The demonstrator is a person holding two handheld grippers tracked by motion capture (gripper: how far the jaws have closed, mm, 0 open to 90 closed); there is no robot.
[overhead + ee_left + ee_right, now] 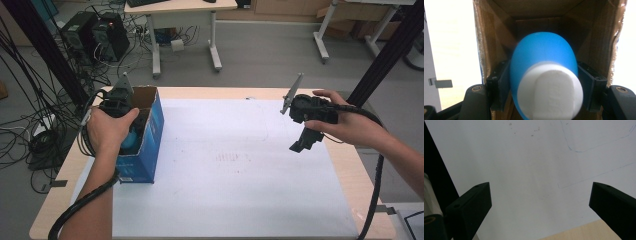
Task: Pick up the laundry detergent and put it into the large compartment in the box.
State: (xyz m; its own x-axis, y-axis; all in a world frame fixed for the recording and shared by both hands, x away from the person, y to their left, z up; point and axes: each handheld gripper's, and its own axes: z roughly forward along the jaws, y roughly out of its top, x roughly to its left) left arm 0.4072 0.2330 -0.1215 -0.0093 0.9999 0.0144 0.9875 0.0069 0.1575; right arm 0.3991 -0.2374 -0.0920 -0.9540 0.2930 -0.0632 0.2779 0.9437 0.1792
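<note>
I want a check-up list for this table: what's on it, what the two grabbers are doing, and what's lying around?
Surface: wooden table under a big white sheet with faint pencil lines and a small reddish smudge.
Job's things: open blue cardboard box at the left edge; blue and white object inside its opening.
Clutter: nothing seen on the sheet.
Grippers: left gripper reaches into the box, jaws pressed on both sides of the blue and white object; right gripper hangs over the sheet, jaws wide apart, holding nothing.
Cables: a black cable trails from each gripper toward the near edge.
Surroundings: grey floor, white desks, computer towers with tangled wires.
</note>
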